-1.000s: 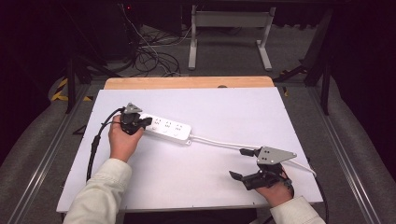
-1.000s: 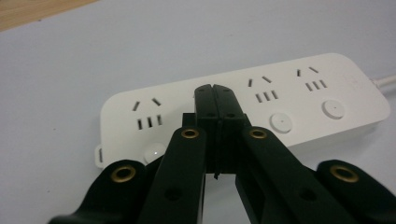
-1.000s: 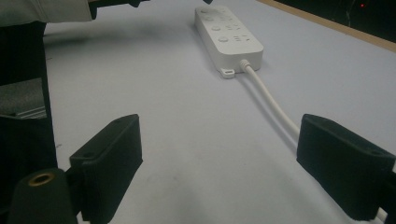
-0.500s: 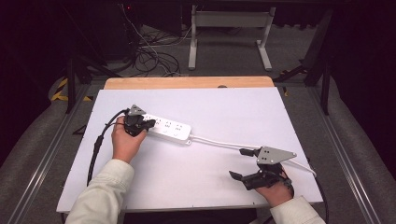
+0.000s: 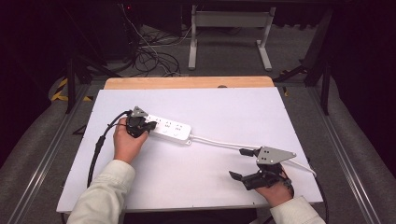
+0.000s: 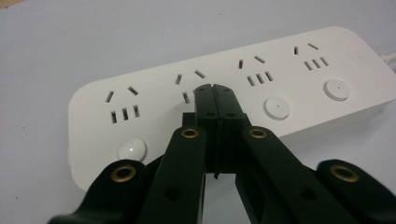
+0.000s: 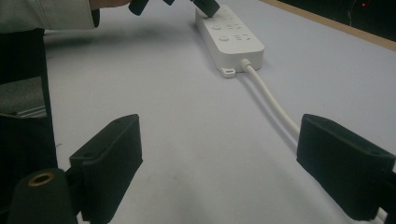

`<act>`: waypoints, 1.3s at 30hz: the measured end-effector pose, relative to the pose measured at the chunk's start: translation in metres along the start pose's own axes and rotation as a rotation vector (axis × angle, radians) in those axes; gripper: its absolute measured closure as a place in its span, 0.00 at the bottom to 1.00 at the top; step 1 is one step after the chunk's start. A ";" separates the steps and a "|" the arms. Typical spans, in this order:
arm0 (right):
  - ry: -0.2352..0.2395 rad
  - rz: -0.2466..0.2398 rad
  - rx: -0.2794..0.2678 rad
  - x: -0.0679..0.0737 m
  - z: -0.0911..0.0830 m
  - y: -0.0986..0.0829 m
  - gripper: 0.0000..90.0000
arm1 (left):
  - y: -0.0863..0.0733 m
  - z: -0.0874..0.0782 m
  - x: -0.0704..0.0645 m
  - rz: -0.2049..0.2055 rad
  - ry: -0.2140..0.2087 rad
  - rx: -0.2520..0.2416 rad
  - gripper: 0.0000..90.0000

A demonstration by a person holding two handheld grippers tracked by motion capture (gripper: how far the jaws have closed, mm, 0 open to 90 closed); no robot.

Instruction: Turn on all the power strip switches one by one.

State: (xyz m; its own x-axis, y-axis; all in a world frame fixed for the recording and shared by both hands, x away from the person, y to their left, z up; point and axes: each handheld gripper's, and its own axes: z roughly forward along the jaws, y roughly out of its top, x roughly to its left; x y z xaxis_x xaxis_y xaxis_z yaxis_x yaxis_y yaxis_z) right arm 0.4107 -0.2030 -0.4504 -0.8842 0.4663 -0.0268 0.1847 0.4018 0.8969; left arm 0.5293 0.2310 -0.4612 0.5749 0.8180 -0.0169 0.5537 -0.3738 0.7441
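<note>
Clearly the work in hand is pressing a switch on the white plastic four-socket power strip (image 5: 170, 129), which lies flat on the pale lavender table sheet (image 5: 224, 186) towards its left side, with its white cord (image 5: 219, 142) running off to the right. The left gripper (image 6: 215, 88) has its two black jaws pressed fully together with nothing between them, so they form a single blunt tip; that is probably why they are held closed, since one narrow point suits poking a small button better than two spread fingers. In the left gripper view that tip sits over the second socket group from the strip's near end, between the round white button (image 6: 131, 149) of the first socket and the round white button (image 6: 277, 108) of the third. The second socket's own button is hidden behind the jaws, so whether the tip is touching it I cannot tell.

The right gripper (image 5: 249, 164) rests well apart, near the table's front right edge beside the cord, jaws spread wide and holding nothing. It looks parked out of the way, since the strip is heavy and flat enough to stay put under a downward push
</note>
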 end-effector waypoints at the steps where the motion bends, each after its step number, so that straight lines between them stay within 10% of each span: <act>1: 0.000 0.000 0.000 0.000 0.000 0.000 0.16 | 0.000 0.000 0.000 0.000 0.001 -0.001 1.00; 39: 0.004 -0.005 0.004 0.002 0.001 0.000 0.16 | -0.003 0.002 0.001 0.001 0.014 0.000 1.00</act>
State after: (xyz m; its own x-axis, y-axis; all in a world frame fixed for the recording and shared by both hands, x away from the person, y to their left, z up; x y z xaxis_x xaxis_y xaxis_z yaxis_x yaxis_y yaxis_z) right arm 0.4096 -0.2018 -0.4506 -0.8867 0.4614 -0.0294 0.1823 0.4073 0.8949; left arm 0.5293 0.2317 -0.4649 0.5672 0.8236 -0.0069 0.5530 -0.3746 0.7442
